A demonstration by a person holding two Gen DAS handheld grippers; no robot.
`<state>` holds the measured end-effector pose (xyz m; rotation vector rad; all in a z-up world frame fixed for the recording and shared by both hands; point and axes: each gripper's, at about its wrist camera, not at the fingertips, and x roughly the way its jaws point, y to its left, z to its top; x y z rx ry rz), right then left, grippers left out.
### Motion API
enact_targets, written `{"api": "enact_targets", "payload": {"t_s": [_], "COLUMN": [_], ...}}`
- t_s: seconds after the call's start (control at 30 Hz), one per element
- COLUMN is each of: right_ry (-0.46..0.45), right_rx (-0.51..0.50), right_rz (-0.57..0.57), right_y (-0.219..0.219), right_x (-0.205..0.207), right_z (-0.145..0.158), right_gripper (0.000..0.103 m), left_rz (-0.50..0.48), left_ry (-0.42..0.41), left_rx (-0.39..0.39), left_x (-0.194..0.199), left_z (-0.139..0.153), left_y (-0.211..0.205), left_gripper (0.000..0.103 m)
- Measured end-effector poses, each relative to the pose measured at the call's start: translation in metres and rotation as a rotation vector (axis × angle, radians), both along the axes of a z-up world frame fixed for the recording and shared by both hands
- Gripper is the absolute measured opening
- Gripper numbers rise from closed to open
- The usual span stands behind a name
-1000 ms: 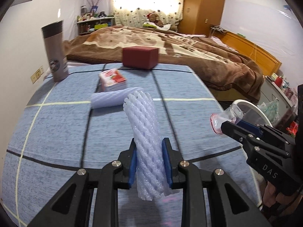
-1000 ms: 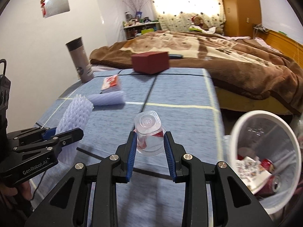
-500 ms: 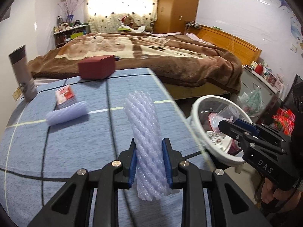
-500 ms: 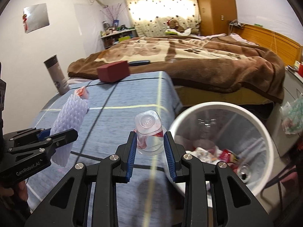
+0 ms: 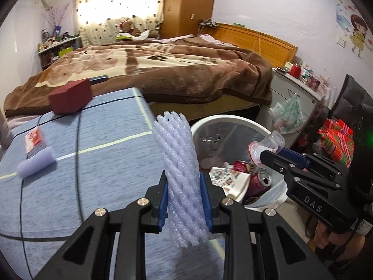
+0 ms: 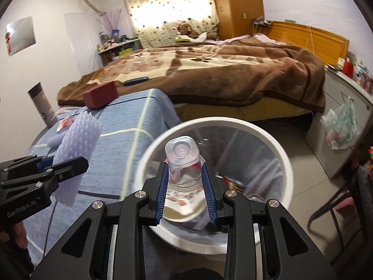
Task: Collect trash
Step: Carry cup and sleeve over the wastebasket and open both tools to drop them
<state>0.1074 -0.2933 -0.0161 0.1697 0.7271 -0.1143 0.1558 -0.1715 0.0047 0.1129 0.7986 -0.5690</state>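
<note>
While I hold both over the bin [image 6: 285, 163] beside the tabletop's [image 5: 112, 158] edge, left claw [image 5: 184, 198] gripping a foam sleeve [image 5: 179, 163], right claw [image 6: 185, 191] gripping a plastic bottle [image 6: 184, 161].

Bin [image 6: 285, 161] on floor, just right of table [image 5: 112, 154]. Bed [image 5: 163, 70] behind both. Box [image 5: 70, 99] at table's far edge; packet [image 5: 35, 138] and foam roll [image 5: 36, 164] at left. Cans, paper inside bin. Cabinet [image 6: 338, 126] right, bag [image 6: 341, 126] hanging on it.

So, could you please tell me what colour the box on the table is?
The box is dark red; the left wrist view shows it best.
</note>
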Motion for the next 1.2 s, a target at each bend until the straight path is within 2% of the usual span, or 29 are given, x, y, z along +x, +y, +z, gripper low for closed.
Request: {"api": "enact_targets", "payload": {"t_s": [0.4, 0.57, 0.67, 0.8, 0.87, 0.9, 0.93, 1.2], "right_ry": [0.047, 0.072, 0.091, 0.108, 0.113, 0.112, 0.111, 0.086], "right_rx": [-0.010, 0.000, 0.005, 0.011, 0.005, 0.008, 0.011, 0.018], "right_rz": [-0.059, -0.076, -0.083, -0.080, -0.090, -0.093, -0.094, -0.104], "right_y": [-0.033, -0.044, -0.049, -0.052, -0.052, -0.053, -0.053, -0.053], "right_x": [0.000, 0.002, 0.003, 0.003, 0.002, 0.002, 0.002, -0.001], "right_z": [-0.012, -0.019, -0.023, -0.026, -0.027, -0.028, -0.028, -0.023], "right_gripper": [0.031, 0.031, 0.031, 0.032, 0.038, 0.046, 0.049, 0.050], "left_rz": [-0.070, -0.078, -0.085, -0.081, -0.073, -0.069, -0.067, -0.052], "left_ry": [0.034, 0.025, 0.040, 0.051, 0.055, 0.055, 0.056, 0.052], "left_rx": [0.017, 0.043, 0.030, 0.039, 0.039, 0.039, 0.040, 0.029], "left_x": [0.005, 0.007, 0.007, 0.010, 0.011, 0.011, 0.011, 0.011], "left_z": [-0.013, -0.021, -0.022, -0.024, -0.024, -0.025, -0.025, -0.023], "left_y": [-0.050, -0.063, -0.066, -0.067, -0.067, -0.066, -0.066, -0.056], "left_gripper": [0.027, 0.027, 0.028, 0.033, 0.039, 0.047, 0.050, 0.052]}}
